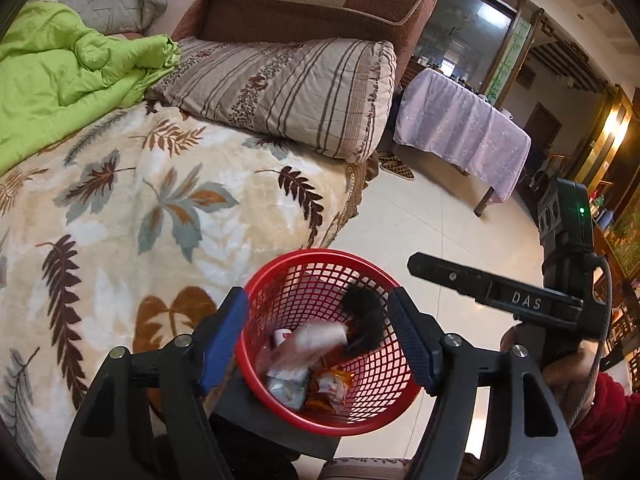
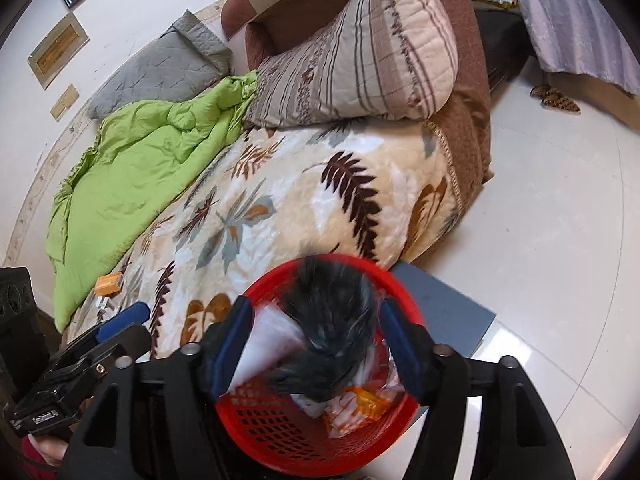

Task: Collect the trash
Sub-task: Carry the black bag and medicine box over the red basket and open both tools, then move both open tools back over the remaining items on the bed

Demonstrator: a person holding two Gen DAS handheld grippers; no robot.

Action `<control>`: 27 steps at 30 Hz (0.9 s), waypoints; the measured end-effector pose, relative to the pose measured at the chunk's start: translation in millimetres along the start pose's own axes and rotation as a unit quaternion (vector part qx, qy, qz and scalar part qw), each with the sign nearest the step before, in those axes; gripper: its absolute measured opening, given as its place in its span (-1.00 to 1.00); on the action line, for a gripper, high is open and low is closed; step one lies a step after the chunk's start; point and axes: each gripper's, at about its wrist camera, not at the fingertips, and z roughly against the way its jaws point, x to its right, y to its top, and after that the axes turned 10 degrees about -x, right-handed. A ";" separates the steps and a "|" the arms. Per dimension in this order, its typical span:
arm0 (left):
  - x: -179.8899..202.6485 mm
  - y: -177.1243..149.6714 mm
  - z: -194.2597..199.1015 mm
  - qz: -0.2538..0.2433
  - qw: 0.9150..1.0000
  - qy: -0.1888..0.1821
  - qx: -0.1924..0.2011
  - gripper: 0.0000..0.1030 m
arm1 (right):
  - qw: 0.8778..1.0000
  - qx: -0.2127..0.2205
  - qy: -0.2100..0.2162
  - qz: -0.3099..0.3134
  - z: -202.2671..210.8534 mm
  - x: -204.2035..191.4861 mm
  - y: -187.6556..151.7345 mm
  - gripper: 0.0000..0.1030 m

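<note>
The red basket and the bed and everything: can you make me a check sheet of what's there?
Surface: leaf-print blanket on the bed; pale tiled floor beside it.
Job's things: red basket on the floor, holding wrappers; a blurred dark furry thing and blurred white paper are just above or inside it, seemingly dropping in.
Clutter: small orange box left on the blanket.
Grippers: left hand-held gripper and right hand-held gripper both open above the basket, nothing pinched.
Cables: nothing seen.
Surroundings: green quilt, striped pillow, brown sofa arm, table with lilac cloth, slippers.
</note>
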 end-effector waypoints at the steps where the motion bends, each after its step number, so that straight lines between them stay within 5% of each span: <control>1: -1.8 -0.9 3.6 0.001 1.000 0.006 0.005 0.38 | 1.000 0.003 0.001 0.000 0.9 -0.8 1.6 0.40; 9: -41.1 -14.9 40.0 0.043 0.997 0.053 0.022 0.39 | 0.999 0.000 0.035 0.019 -10.2 -28.2 10.5 0.41; 15: -91.5 -40.9 79.5 0.096 0.990 0.098 0.041 0.39 | 0.993 -0.028 0.078 0.079 -37.3 -91.3 9.3 0.41; 21: -157.6 -72.4 123.3 0.174 0.971 0.149 0.064 0.39 | 0.982 -0.048 0.106 0.147 -63.5 -162.4 3.8 0.41; 27: -226.3 -101.2 170.2 0.265 0.941 0.189 0.092 0.39 | 0.970 -0.077 0.143 0.180 -96.9 -232.2 0.6 0.41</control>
